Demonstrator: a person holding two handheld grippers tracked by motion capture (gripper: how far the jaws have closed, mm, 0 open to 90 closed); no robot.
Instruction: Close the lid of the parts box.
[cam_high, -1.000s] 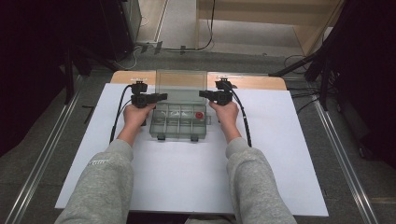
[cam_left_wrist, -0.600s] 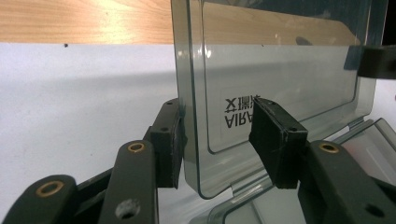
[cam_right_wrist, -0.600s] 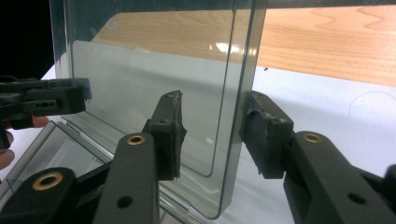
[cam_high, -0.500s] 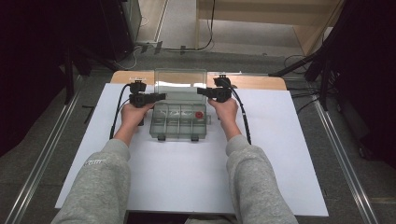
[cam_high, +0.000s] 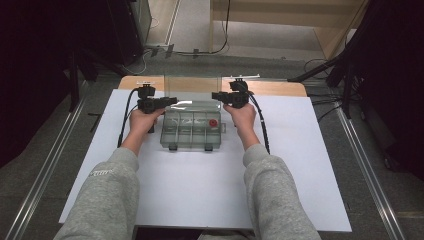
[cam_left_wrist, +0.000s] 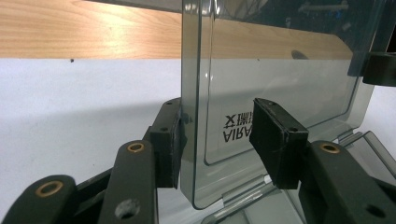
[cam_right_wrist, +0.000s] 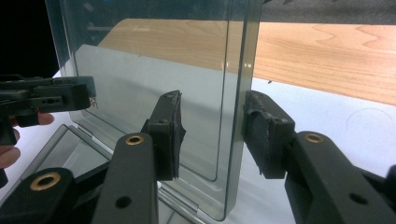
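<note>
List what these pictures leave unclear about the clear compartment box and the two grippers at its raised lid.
- Small red item in the box, high view: too small to identify.
- Lid lettering, left gripper view: partly covered by a pad.
- Left gripper, right gripper: whether the pads touch the lid's edge, unclear.
- Lid, high view: transparent, edges faint.

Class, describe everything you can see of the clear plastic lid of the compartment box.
The clear, grey-tinted plastic lid stands upright, swung open on hinges at the far edge of the shallow compartment box. It is a flat rectangular panel with a raised rim, rounded corners and dark lettering printed on it. The left gripper straddles one side edge, the right gripper the other, each lid edge between the fingers. Behind the lid lie the white sheet and the wooden table edge.
</note>
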